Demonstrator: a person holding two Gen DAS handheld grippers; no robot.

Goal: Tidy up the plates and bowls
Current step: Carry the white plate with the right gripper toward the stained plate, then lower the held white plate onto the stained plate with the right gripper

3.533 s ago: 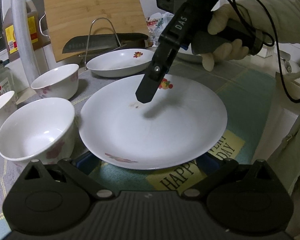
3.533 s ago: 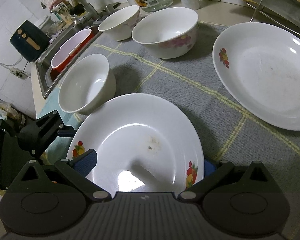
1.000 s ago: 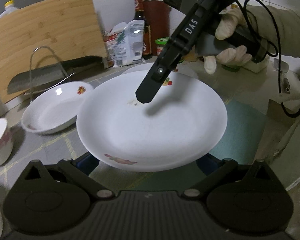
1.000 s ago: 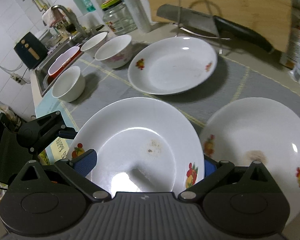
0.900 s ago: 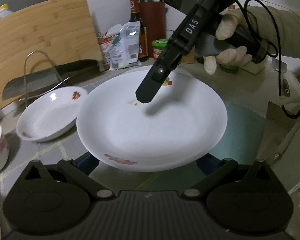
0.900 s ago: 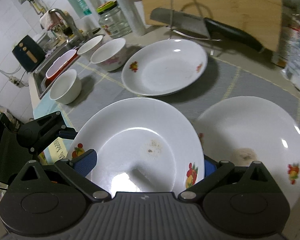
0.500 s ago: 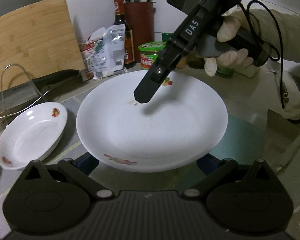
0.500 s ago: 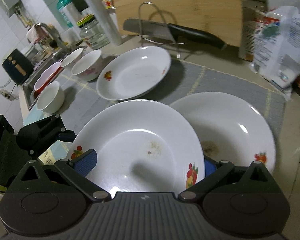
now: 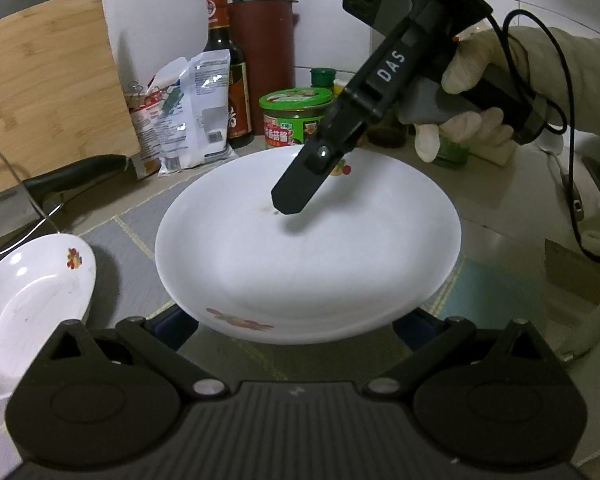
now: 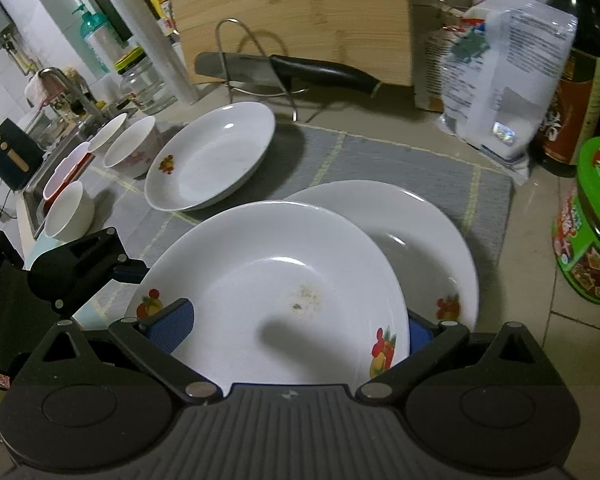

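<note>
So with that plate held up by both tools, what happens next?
Probably lowering it. The held plate hangs partly over another plate on the grey mat, gripped by the right tool and left tool. Shifting it right, then setting it down, would stack them.

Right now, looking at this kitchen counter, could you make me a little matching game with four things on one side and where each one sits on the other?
Things:
1. held plate
2. second plate
3. knife
4. green-lidded jar

Places:
A. lying across a wire stand by the cutting board
B. on the grey mat, partly under the held plate
C. gripped at opposite rims by both hand-held grippers
D. on the bare counter, off the mat's right end

Pairs: 1-C, 2-B, 3-A, 4-D
</note>
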